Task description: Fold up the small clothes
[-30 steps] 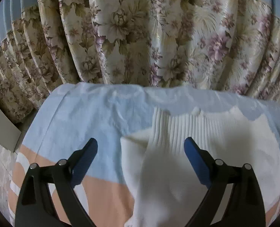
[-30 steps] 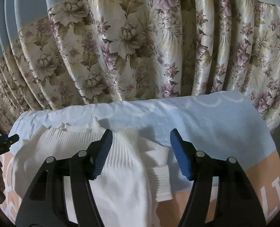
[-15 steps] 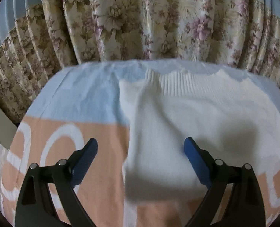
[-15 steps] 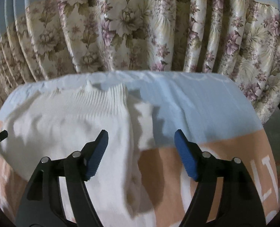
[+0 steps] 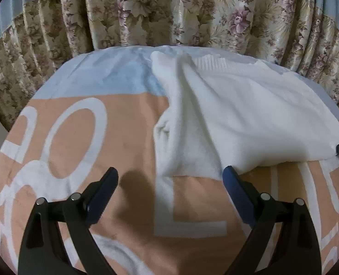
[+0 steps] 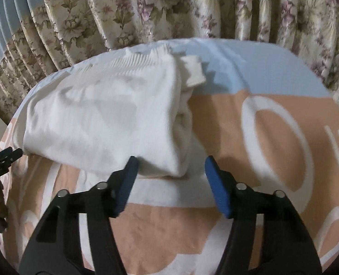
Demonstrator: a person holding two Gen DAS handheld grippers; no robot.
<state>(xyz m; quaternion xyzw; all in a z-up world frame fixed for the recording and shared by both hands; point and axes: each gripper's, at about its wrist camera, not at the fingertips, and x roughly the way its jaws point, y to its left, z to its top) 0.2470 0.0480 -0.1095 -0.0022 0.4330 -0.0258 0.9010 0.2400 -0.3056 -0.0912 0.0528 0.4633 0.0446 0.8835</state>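
White sweater (image 5: 249, 114) lies folded on the peach-and-blue blanket (image 5: 114, 119), its ribbed neck end toward the floral curtain (image 5: 169, 11). Left claw (image 5: 170, 183) gapes wide, holding nothing, just short of the sweater's near-left corner; its right blue pad is at the hem edge, contact unclear. Right claw (image 6: 170, 171) also spread and empty, at the sweater's (image 6: 105, 114) near-right corner, left pad right by the folded edge. Sleeve cuff (image 6: 193, 68) sticks out on the sweater's right side near the curtain (image 6: 192, 6). White lettering shows on the blanket (image 6: 272, 126).
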